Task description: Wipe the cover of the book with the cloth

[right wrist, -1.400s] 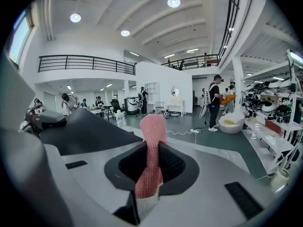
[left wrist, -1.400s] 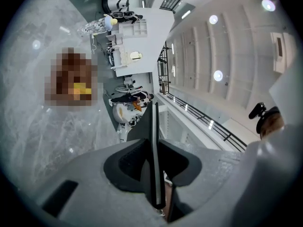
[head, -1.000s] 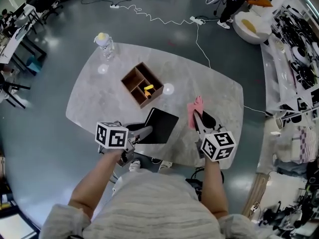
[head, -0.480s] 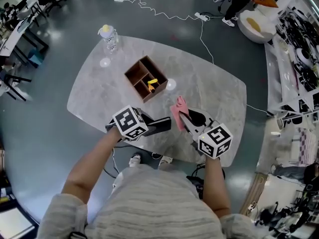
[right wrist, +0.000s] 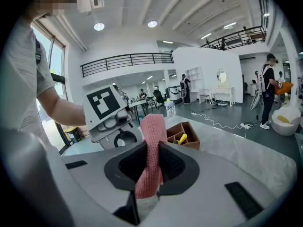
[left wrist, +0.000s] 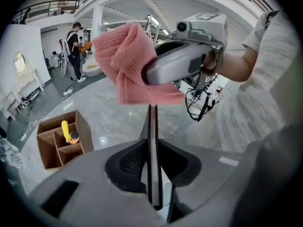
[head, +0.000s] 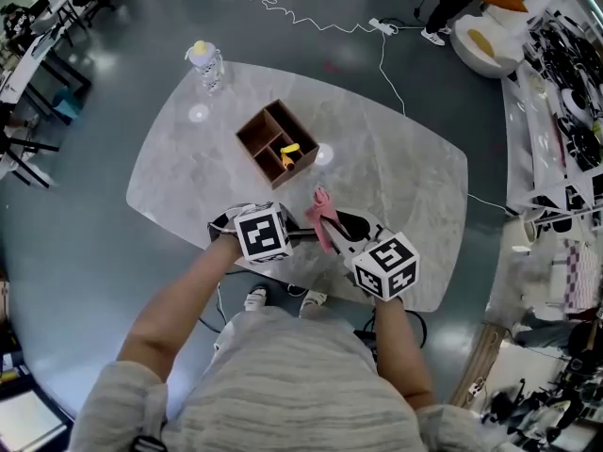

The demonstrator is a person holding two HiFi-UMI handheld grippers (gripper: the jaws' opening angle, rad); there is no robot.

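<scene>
Head view, left claw (head: 290, 236) clamping book (left wrist: 152, 131), right claw (head: 332, 226) cloth (head: 322, 215), perhaps touching

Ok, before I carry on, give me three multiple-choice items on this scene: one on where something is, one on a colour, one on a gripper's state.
1. Where does the wooden box stand?
A. on the table
B. on the floor
C. on a chair

2. What colour is the cloth in the right gripper?
A. blue
B. pink
C. white

3. What is the left gripper doing?
A. standing open and empty
B. shut on a bottle
C. shut on the black book, seen edge-on between its jaws

Answers:
1 A: the head view shows the box on the marbled tabletop.
2 B: the right gripper view shows pink fabric pinched between the jaws.
3 C: the left gripper view shows both pads pressed against the thin book.
</scene>
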